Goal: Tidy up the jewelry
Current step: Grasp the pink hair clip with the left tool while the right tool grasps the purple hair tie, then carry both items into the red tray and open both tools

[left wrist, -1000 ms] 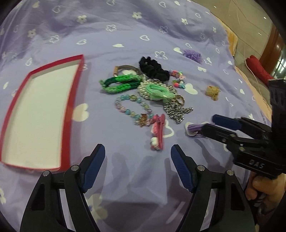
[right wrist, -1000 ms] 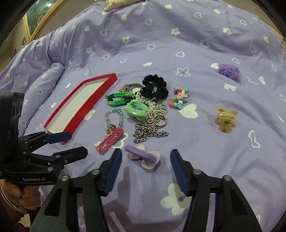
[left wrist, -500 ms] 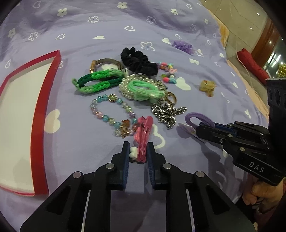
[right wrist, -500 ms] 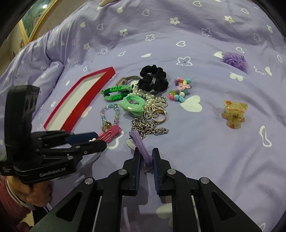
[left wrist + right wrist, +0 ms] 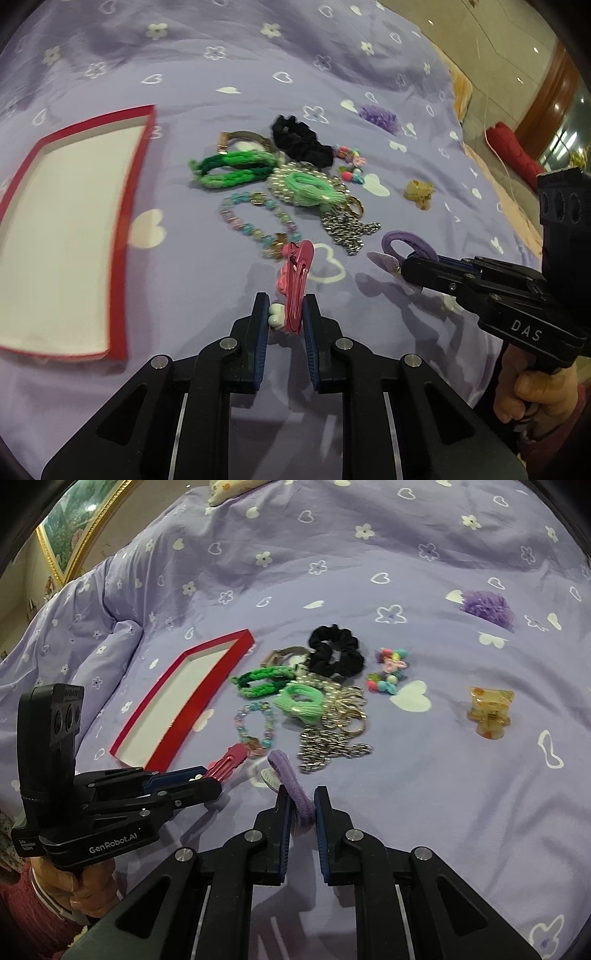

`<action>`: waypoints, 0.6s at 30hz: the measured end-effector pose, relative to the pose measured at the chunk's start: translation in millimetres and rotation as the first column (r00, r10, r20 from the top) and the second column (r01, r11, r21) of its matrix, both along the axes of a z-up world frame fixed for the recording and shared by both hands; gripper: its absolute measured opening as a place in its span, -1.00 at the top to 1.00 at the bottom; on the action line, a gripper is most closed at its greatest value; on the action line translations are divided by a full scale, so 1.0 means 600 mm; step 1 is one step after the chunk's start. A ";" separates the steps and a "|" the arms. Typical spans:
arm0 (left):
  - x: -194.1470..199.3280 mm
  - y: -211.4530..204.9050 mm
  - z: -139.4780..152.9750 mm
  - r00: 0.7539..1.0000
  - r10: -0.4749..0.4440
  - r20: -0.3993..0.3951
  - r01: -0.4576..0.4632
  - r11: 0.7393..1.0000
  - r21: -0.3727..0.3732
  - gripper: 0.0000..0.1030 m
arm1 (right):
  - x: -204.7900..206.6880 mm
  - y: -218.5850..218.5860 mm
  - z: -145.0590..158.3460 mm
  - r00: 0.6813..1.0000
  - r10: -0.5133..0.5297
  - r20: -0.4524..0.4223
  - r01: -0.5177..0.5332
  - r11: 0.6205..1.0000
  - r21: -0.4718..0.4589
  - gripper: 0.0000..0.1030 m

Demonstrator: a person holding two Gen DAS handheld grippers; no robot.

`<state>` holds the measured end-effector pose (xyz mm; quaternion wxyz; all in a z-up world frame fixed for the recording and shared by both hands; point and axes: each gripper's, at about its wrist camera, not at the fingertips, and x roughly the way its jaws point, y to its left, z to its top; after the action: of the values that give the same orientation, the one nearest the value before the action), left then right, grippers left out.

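My left gripper (image 5: 285,309) is shut on a pink hair clip (image 5: 297,277) and holds it just above the purple bedspread; the clip also shows in the right wrist view (image 5: 226,763). My right gripper (image 5: 301,802) is shut on a purple hair tie (image 5: 291,787), also lifted; the tie shows in the left wrist view (image 5: 408,244). A red tray with a white floor (image 5: 125,206) lies to the left, also seen in the right wrist view (image 5: 207,698). A pile of jewelry (image 5: 295,181) lies beyond both grippers.
In the pile are a green braided band (image 5: 258,681), a black scrunchie (image 5: 334,651), a bead bracelet (image 5: 255,723) and a silver chain (image 5: 325,746). An amber claw clip (image 5: 489,710) and a purple pompom (image 5: 487,605) lie apart to the right.
Both grippers went from open to shut, the left on the pink clip and the right on the purple tie. Both items have since been lifted slightly off the bedspread.
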<state>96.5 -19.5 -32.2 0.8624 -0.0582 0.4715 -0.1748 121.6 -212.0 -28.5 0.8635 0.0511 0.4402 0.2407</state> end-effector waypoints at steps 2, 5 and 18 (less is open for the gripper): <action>-0.009 0.021 0.006 1.000 0.025 0.007 -0.025 1.000 -0.007 0.69 | -0.002 0.011 0.002 1.000 0.012 -0.001 -0.012 1.000 0.006 0.77; -0.019 0.055 0.016 0.997 0.069 0.016 -0.069 0.998 -0.015 0.69 | -0.004 0.039 0.005 0.999 0.046 -0.002 -0.046 0.999 0.009 0.77; -0.032 0.208 0.048 0.968 0.242 0.063 -0.242 0.970 -0.004 0.69 | 0.010 0.189 0.014 0.979 0.206 -0.004 -0.206 0.978 0.044 0.77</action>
<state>77.2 105.3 -3.1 0.8919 -0.1081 0.4336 -0.0693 127.8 -98.4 -20.2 0.8307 0.0251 0.4415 0.3382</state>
